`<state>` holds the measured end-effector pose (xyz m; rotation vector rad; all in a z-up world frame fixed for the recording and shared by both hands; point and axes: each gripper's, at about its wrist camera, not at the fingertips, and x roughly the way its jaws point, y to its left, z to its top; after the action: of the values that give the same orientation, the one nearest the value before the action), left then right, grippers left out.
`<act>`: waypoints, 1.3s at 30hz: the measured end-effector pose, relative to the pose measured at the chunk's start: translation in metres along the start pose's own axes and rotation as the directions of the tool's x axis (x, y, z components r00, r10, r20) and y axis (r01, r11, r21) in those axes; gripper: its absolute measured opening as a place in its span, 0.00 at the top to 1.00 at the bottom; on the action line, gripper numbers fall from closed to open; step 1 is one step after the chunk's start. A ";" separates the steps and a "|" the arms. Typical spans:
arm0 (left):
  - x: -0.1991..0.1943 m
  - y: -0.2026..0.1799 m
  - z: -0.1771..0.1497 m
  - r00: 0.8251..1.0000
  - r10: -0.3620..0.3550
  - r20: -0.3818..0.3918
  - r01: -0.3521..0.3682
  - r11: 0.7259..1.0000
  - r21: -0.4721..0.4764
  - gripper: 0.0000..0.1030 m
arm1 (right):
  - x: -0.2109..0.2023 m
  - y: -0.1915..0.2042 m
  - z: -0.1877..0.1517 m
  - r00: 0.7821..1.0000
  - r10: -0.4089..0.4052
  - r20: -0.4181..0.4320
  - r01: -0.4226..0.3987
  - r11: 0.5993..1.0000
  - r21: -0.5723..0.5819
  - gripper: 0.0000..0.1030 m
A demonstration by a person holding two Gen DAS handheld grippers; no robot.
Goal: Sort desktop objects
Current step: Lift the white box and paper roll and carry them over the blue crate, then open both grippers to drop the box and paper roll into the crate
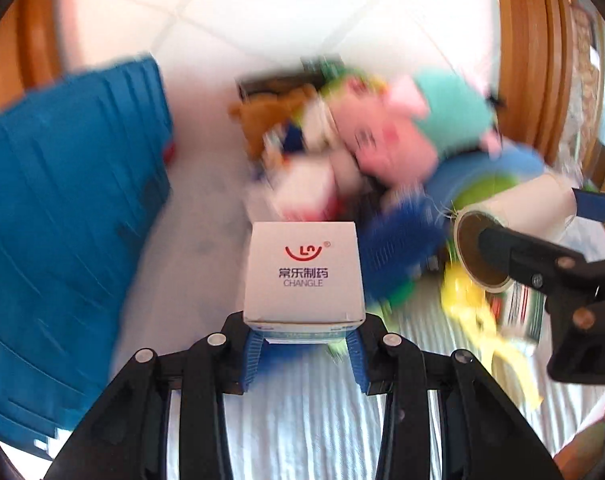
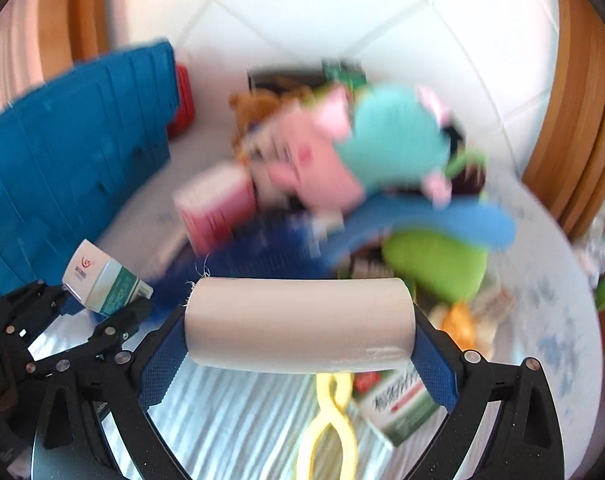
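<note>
Left gripper (image 1: 304, 336) fingers clamp the box (image 1: 302, 276) at its near end; light, stiff card, crushable. Right gripper (image 2: 298, 336) fingers, wide, hold the roll (image 2: 298, 320) by both ends: light, smooth, may slip.

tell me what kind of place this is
Probably a home room: a table under a white striped cloth piled with plush toys and medicine boxes, a blue plastic bin beside them, white floor tiles beyond.

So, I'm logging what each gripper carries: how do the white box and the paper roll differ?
The white box is square-edged and printed with a red logo and CHANGLE; the paper roll is a plain, unprinted cylinder with a hollow cardboard core. The box is clamped in the left gripper, end pointing forward; the roll lies crosswise between the fingers of the right gripper. Both are pale, light and held above the table.
</note>
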<state>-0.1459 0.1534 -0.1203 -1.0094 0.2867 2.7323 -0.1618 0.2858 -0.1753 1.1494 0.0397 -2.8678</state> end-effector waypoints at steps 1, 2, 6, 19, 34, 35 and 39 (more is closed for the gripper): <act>-0.013 0.008 0.011 0.999 0.014 0.037 -0.014 1.000 -0.008 0.65 | -0.007 0.005 0.008 1.000 -0.002 0.027 0.002 1.000 -0.008 0.03; -0.021 0.024 0.018 0.998 0.023 0.065 -0.022 1.000 -0.015 0.65 | -0.018 0.010 0.017 0.998 -0.002 0.061 0.003 1.000 -0.015 0.03; -0.057 0.056 0.056 0.978 0.092 0.185 -0.087 0.995 -0.038 0.65 | -0.058 0.035 0.056 0.982 0.009 0.190 0.001 0.999 -0.050 0.03; -0.178 0.224 0.112 0.854 0.385 0.351 -0.328 0.921 -0.212 0.65 | -0.142 0.188 0.175 0.872 0.203 0.447 -0.109 0.968 -0.227 0.03; -0.162 0.421 0.078 0.888 0.447 0.105 -0.410 0.875 -0.259 0.65 | -0.070 0.399 0.236 0.909 0.294 0.296 -0.175 0.912 -0.370 0.03; -0.158 0.424 0.076 0.894 0.437 0.097 -0.402 0.879 -0.255 0.65 | -0.066 0.405 0.236 0.919 0.277 0.280 -0.164 0.915 -0.367 0.03; -0.150 0.441 0.067 0.914 0.401 0.063 -0.375 0.894 -0.244 0.64 | -0.051 0.423 0.236 0.948 0.234 0.215 -0.145 0.920 -0.363 0.03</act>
<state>-0.1934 -0.2716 0.0755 -0.9298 0.1733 3.2364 -0.2635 -0.1443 0.0286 0.6745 0.3787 -2.6655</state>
